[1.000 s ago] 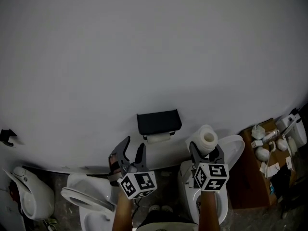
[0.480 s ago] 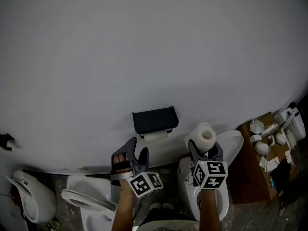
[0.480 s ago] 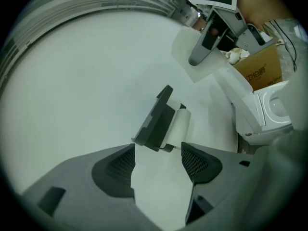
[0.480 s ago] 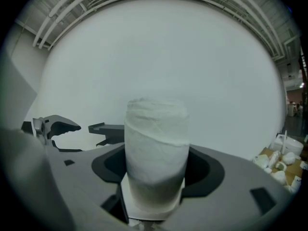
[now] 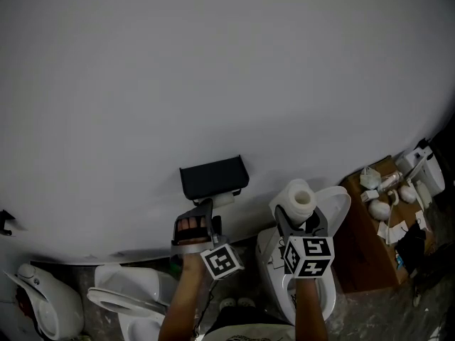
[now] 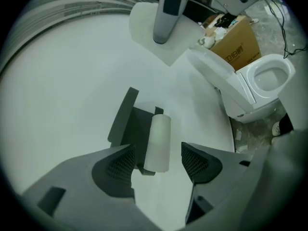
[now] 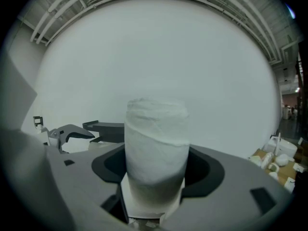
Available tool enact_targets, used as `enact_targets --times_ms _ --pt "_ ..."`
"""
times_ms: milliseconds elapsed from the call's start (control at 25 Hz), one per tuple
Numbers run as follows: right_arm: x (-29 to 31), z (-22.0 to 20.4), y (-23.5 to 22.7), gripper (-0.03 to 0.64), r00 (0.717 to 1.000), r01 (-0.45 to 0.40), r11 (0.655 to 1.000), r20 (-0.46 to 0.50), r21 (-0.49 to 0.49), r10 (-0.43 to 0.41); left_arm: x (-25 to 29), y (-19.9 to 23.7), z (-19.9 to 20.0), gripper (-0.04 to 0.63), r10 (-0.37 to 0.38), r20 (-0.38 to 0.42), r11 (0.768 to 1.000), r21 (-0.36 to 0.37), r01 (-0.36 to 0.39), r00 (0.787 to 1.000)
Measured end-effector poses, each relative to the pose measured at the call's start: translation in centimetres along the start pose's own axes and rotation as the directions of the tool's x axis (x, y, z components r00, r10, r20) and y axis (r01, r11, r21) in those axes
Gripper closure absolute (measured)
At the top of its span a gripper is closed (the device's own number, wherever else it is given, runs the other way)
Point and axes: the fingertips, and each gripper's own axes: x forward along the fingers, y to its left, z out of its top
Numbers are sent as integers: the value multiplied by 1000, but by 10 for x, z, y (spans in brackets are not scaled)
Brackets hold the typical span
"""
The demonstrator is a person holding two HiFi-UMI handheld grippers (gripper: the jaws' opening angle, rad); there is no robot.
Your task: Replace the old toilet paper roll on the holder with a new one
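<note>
A black holder [image 5: 213,178] hangs on the white wall, with the thin old roll [image 5: 226,198] under it. My left gripper [image 5: 206,208] is just below it, open and turned on its side. In the left gripper view the old roll [image 6: 158,143] stands ahead between the open pads [image 6: 118,165], apart from both, in front of the holder [image 6: 126,128]. My right gripper [image 5: 299,219] is shut on a full new roll [image 5: 296,200] that stands upright to the right of the holder. The right gripper view shows this new roll [image 7: 156,138] gripped at its lower half.
A white toilet [image 5: 335,206] stands below the right gripper and another [image 5: 128,297] at lower left. A cardboard box [image 5: 362,251] with small white items is at the right. The right gripper view also has the holder [image 7: 108,127] and the left gripper [image 7: 65,133].
My left gripper has rolled over, moved toward the holder and its jaws have widened. The right gripper with the new roll has stayed put.
</note>
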Motion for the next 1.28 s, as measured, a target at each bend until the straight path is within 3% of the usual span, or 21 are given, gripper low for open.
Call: enact_targets --times_ms 520,640,680,920,1280 --pt "-12 -15 -41 310 997 77 997 -27 26 -76 35 -13 9 308 -17 -43 999 44 19 999" --pt "-14 -17 -48 310 996 91 995 -28 32 -90 35 -3 12 352 39 -41 995 88 -35 998" --pt "-14 -18 -50 310 995 95 995 -29 33 -94 36 1 14 407 69 -37 992 105 -65 997" --pt "-19 -18 -68 310 992 123 992 -30 42 -121 40 2 37 413 69 1 993 101 -68 998" --pt "-38 -22 -107 310 980 197 979 -38 50 -195 48 -6 101 413 42 102 993 108 -53 994"
